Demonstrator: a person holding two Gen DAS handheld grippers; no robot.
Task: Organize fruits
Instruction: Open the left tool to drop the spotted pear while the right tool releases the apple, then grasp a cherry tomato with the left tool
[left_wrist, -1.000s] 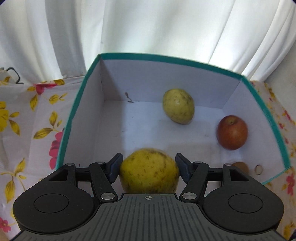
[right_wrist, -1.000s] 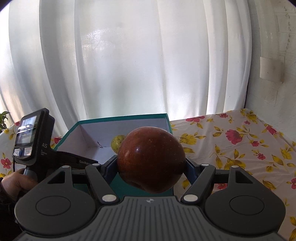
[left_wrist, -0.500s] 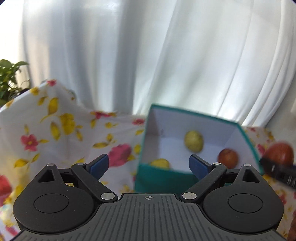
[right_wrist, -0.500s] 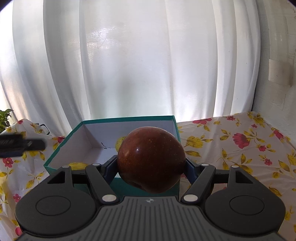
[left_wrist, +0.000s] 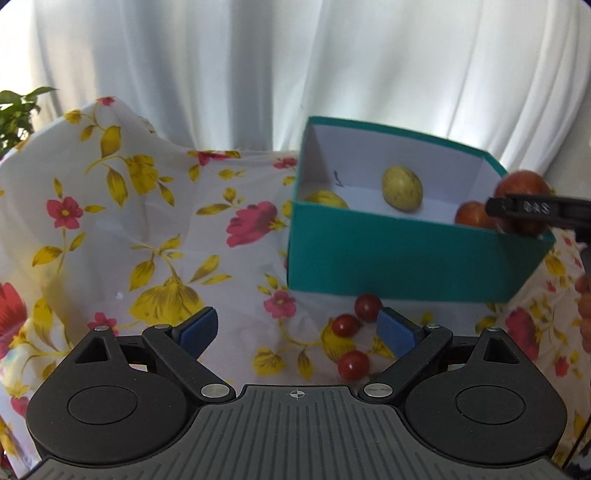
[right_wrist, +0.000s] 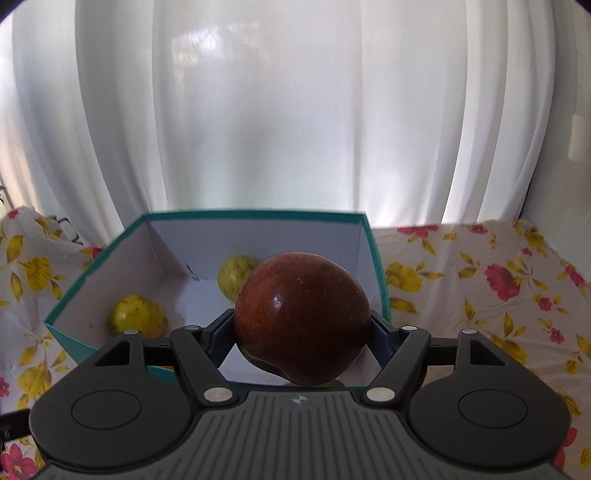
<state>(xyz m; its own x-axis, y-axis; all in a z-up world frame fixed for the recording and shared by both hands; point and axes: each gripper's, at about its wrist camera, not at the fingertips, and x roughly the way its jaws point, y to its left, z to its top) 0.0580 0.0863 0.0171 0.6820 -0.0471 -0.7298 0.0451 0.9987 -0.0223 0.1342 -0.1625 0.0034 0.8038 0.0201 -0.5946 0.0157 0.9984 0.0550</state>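
Observation:
A teal box with a white inside stands on the floral cloth. It holds two yellow fruits and a red apple. My right gripper is shut on a dark red apple and holds it over the box's near right part; this apple also shows in the left wrist view. My left gripper is open and empty, low over the cloth in front of the box, with three small red fruits near its right finger.
The floral cloth covers the surface on both sides of the box. White curtains hang behind. A green plant stands at the far left. A hand shows at the right edge.
My left gripper let go of the yellow fruit in the box, opened and drew back to the front left. My right gripper carried the dark red apple forward over the box.

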